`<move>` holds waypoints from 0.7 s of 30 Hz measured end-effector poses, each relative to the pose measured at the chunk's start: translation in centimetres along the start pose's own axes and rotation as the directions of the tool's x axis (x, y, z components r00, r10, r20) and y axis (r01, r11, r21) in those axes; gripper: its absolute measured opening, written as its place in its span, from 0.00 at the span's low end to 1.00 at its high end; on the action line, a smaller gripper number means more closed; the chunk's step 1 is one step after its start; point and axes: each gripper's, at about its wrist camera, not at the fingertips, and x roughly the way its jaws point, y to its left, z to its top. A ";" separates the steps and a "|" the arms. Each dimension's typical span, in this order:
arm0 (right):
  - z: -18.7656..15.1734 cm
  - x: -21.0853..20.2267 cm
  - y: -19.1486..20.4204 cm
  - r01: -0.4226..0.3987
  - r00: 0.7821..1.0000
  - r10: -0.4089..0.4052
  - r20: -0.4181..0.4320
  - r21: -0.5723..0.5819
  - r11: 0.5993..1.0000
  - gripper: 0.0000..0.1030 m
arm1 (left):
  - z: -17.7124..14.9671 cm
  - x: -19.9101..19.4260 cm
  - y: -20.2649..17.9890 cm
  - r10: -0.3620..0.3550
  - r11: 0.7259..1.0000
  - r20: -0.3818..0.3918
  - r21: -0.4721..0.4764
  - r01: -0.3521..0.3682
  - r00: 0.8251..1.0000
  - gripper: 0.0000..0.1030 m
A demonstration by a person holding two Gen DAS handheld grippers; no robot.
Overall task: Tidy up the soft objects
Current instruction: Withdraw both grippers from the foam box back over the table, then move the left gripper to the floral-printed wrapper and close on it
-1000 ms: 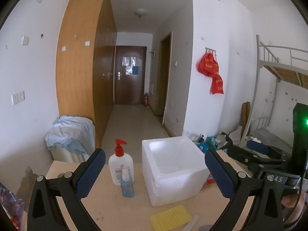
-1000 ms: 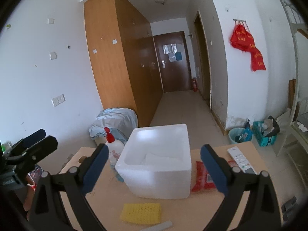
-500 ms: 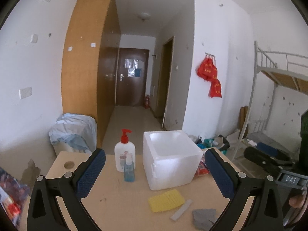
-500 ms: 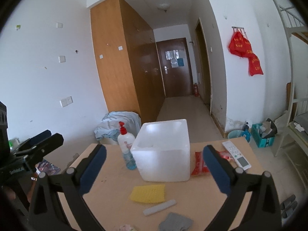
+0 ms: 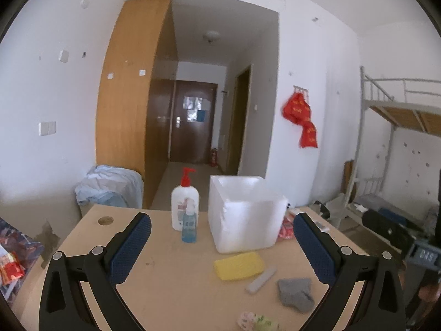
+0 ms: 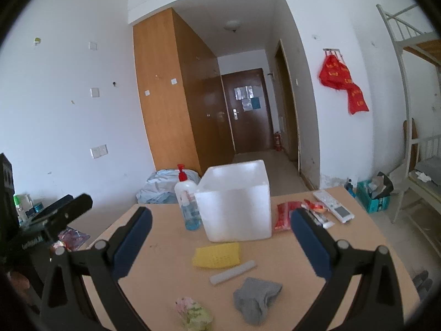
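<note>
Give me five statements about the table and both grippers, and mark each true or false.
1. The yellow sponge lies in front of the white foam box, on the table. True.
2. The left gripper is clamped on the grey cloth. False: it is open and empty; the cloth lies on the table.
3. The small blue bottle stands left of the box. True.
4. The remote control is inside the box. False: it lies on the table, right of the box.
5. The right gripper is open. True.
</note>
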 end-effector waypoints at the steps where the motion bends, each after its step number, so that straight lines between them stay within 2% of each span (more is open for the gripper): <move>1: -0.4 -0.1 0.0 0.002 1.000 -0.002 -0.001 0.002 1.000 0.99 | -0.5 -0.1 -0.1 -0.008 1.000 0.000 0.005 0.008 1.000 1.00; 7: -2.8 -0.7 -0.3 0.004 1.000 -0.004 0.007 0.003 1.000 0.99 | -3.9 -1.1 -0.3 -0.027 1.000 0.019 0.001 0.027 0.999 1.00; 15: -6.1 -1.6 -0.3 0.037 0.999 -0.037 0.006 -0.014 0.999 0.99 | -8.4 -0.8 -0.7 -0.025 1.000 -0.007 0.003 0.025 1.000 1.00; 18: -7.3 -1.8 -0.4 0.047 0.999 -0.047 0.001 -0.017 0.999 0.99 | -9.8 -0.8 -1.1 -0.029 0.999 -0.009 0.030 0.029 1.000 1.00; 21: -8.2 -2.0 -0.7 0.045 0.999 -0.045 -0.005 -0.005 0.999 0.99 | -10.9 -0.9 -1.2 -0.049 0.998 -0.010 0.029 0.049 0.999 1.00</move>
